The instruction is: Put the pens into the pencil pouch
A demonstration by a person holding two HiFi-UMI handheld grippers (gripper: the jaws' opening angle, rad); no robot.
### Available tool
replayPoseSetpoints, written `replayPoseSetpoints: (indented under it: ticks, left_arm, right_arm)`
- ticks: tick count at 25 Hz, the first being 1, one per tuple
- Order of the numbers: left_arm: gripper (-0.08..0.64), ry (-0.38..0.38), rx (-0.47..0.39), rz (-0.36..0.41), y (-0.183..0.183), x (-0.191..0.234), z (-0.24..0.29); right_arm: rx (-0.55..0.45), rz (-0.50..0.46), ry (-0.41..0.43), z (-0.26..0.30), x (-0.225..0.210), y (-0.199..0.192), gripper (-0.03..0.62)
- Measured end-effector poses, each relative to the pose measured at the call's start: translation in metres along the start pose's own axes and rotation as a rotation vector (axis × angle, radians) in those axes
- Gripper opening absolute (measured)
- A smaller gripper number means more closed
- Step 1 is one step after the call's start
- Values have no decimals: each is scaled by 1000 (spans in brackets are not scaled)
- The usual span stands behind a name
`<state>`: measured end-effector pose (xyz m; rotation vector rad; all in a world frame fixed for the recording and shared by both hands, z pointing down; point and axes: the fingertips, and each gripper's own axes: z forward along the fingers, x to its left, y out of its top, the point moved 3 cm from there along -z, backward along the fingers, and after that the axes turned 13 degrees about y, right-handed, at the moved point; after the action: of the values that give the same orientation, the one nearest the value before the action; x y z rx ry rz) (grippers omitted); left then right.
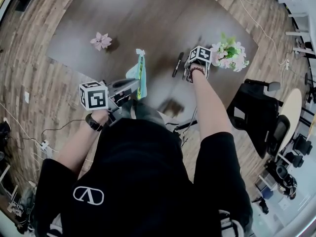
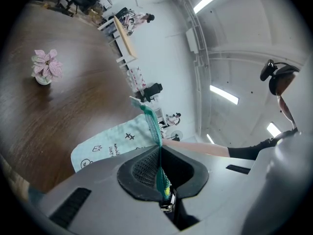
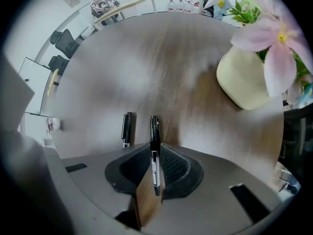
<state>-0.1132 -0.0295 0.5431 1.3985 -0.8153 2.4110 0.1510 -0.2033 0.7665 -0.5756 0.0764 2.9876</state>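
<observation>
Looking down, the head view showed the left gripper (image 1: 133, 86) near the person, holding the pouch (image 1: 140, 75) by an edge so that it stood up from the table (image 1: 148, 19). The right gripper (image 1: 191, 69) pointed down farther off, beside a vase (image 1: 229, 56) of flowers. One pen (image 1: 177, 64) lay just left of it. A white emblem on the person's black shirt carried no letters.

In the left gripper view, the left gripper (image 2: 160, 153) had its jaws closed on the pouch's green mesh edge. The pale body of the pouch (image 2: 115, 143) hung to the left, printed with doodles and small lettering too fine to read. A pink flower (image 2: 46, 66) stood far left. The pouch looked soft and limp, so it probably had to be held at the mouth to stay open.

In the right gripper view, the right gripper (image 3: 155, 148) had its jaws closed on a second pen (image 3: 154, 129), gripping the barrel around its white label, with the capped end sticking out beyond the jaws. The label's print could not be read. The first pen (image 3: 126, 129) lay on the table just to the left. The pens looked light and stiff, with smooth round barrels likely to roll or slip, so mid-barrel seemed the best place to grip.
</observation>
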Motion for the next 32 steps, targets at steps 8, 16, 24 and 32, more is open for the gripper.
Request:
replayPoseSetpoints:
  ticks: [8,16,24,32]
  left_arm:
    - [12,5,16,3,-3,1,2]
    - [12,-4,30,26,-1,-9,3]
    - [11,-41,75,70,0,-33,17]
    - [12,-93,118,138,7,-71,31]
  right_arm:
    - [-26,-101,-13,1,2,-3,54]
    - [-211,-186,72,-36,9,-9,51]
    - [-566,-367,185,-138,46,-25,51]
    - [-1103,-582,308,-297,121,-77,51]
